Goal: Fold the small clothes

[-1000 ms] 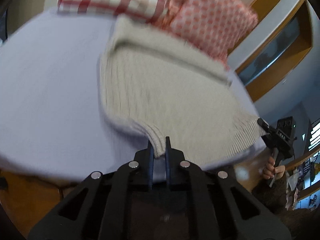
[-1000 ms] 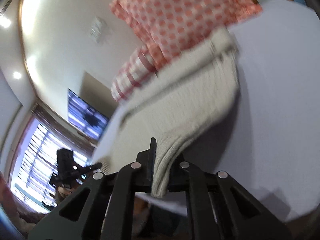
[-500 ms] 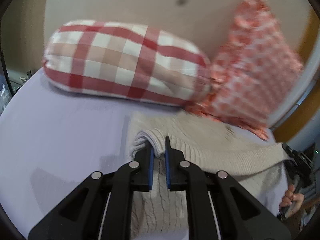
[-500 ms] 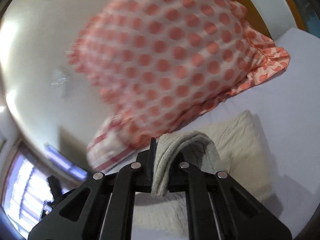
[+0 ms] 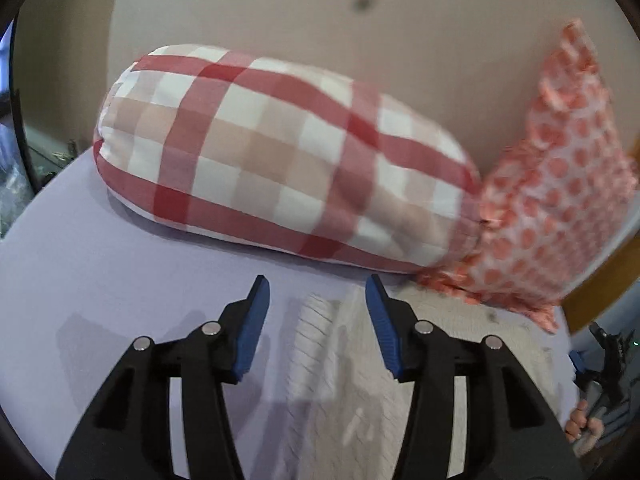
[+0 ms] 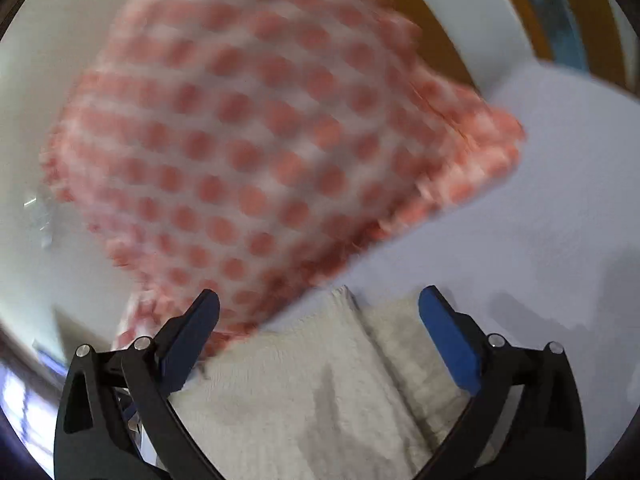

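Left wrist view: the left gripper [image 5: 316, 292] has its blue-padded fingers [image 5: 250, 332] spread wide and grips nothing. Between and below them lies the cream knit sweater [image 5: 340, 380], flat on the lilac sheet [image 5: 100, 280], with a ribbed edge showing near the left pad. Beyond the fingertips a red-and-white checked bolster [image 5: 280, 160] lies across the sheet against the beige wall. Its right end touches a dotted pillow [image 5: 552, 208], which leans upright and whose lower corner sits just beside the sweater's far edge. At the far right edge, a hand [image 5: 584, 428] holds the dark handle of the other tool.

Right wrist view: the right gripper [image 6: 320, 300] is also wide open, with nothing between its pads. The sweater [image 6: 320, 392] lies under and between the fingers, a folded layer forming a ridge that runs away from the camera. Just past it, the blurred dotted pillow [image 6: 260, 140] fills most of the frame, its edge over the sweater's far side. The sheet [image 6: 540, 200] spreads to the right.
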Demonstrator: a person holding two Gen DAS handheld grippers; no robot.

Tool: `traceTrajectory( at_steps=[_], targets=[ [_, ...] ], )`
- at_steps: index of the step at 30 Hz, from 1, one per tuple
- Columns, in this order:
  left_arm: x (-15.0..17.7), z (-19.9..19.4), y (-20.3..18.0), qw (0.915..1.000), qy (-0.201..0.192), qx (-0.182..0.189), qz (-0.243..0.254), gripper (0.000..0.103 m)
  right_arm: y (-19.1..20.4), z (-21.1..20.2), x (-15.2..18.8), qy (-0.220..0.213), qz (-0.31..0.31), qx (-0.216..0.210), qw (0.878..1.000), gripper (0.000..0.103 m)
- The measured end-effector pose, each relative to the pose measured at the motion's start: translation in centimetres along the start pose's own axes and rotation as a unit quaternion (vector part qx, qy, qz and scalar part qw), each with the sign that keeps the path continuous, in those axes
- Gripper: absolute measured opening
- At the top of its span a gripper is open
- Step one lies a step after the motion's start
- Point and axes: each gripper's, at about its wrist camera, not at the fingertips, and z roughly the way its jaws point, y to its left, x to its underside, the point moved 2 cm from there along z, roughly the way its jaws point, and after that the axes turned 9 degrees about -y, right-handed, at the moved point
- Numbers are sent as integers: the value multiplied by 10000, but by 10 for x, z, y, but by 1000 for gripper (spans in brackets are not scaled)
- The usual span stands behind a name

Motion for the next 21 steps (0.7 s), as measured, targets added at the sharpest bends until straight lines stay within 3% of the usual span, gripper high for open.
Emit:
traceTrajectory(
  at_steps=[3, 5, 7, 10, 12, 14, 17, 19, 21],
  targets=[
    [22, -10, -26, 9970, 173, 693, 292, 51, 31, 2, 23, 621, -606, -453, 9952, 102],
    [41, -3, -46, 9932, 450, 873, 627, 52, 48, 10, 52, 1206, -1043, -514, 9859, 102],
    [59, 12, -56, 9901, 813, 667, 925, 52, 54, 17, 75, 1615, -1312, -413, 9772, 102],
    [78, 45, -46, 9861, 1237, -131, 1098, 48, 37, 32, 95, 1966, -1291, 190, 9718, 101],
    [79, 42, -41, 9872, 1122, -227, 1115, 46, 39, 29, 95, 1952, -1362, 217, 9710, 101],
    [74, 21, -41, 9893, 963, -124, 1085, 50, 45, 15, 93, 1936, -1354, 200, 9715, 101],
    [64, -4, -28, 9906, 634, -398, 1148, 67, 56, -6, 92, 1674, -1711, 196, 9707, 101],
    [61, -4, -15, 9891, 755, -610, 1111, 69, 58, -14, 92, 1493, -1913, 228, 9698, 101],
    [66, 9, -4, 9843, 1128, -841, 1065, 68, 62, -8, 94, 1465, -1935, 251, 9698, 101]
  ],
)
